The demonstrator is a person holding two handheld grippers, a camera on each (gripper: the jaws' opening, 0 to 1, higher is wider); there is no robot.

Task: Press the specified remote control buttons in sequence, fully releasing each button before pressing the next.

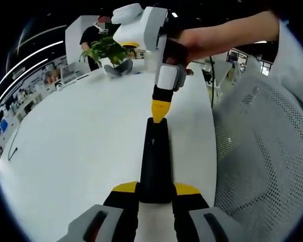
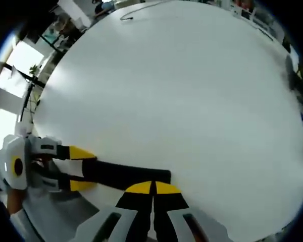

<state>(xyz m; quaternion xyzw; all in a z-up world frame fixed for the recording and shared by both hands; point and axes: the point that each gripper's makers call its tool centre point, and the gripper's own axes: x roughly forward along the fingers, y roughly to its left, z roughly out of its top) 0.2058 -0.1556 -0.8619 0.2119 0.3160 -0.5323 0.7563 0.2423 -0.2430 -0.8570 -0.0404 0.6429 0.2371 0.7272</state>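
My left tool clamps the near end of the black remote control, held just above the white tabletop. My right tool, jaws together, tips down on its far end. I'd press straight down, then lift fully clear. The left gripper view alone shows a potted plant; the right gripper view alone, a cable.

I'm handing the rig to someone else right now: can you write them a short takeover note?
Left gripper: shut on the black remote, holding its near end above the white table.
Right gripper: jaws closed, yellow tips pressing down on the remote's far end.
Which buttons are already pressed cannot be told.
Left to do: release fully, then continue the sequence.
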